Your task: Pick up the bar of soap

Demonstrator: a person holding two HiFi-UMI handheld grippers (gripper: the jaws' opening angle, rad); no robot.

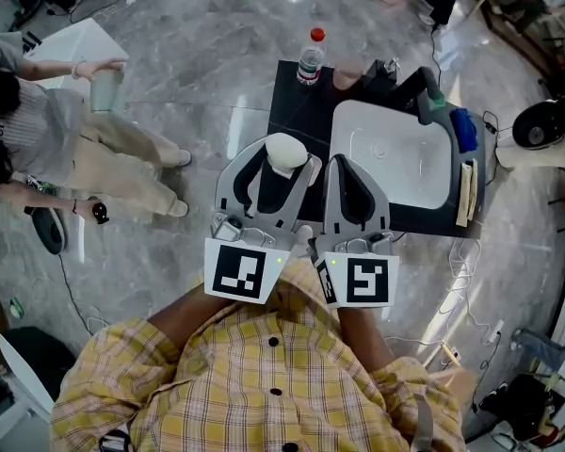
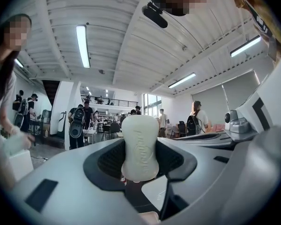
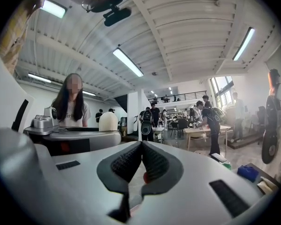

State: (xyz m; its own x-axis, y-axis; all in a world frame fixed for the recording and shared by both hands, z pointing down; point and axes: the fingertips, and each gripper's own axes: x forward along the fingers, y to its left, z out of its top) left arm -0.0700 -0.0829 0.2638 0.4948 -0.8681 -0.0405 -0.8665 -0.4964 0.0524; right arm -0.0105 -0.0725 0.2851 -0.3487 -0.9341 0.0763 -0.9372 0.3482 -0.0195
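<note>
The cream bar of soap (image 1: 285,152) stands upright between the pads of my left gripper (image 1: 284,160), which is shut on it, held level above the near edge of the black table (image 1: 297,111). In the left gripper view the soap (image 2: 139,146) fills the gap between the dark pads and sticks up above them. My right gripper (image 1: 345,162) hangs just to the right, shut with nothing in it; its pads meet at the tips (image 3: 141,147). From the right gripper view the soap (image 3: 108,121) shows at the left, above the other gripper's body.
On the table lie a white sink basin (image 1: 391,153), a water bottle with a red cap (image 1: 310,56), a pinkish cup (image 1: 347,73) and a blue sponge (image 1: 464,128). A person with a cup (image 1: 105,89) stands at the left. Cables lie on the floor.
</note>
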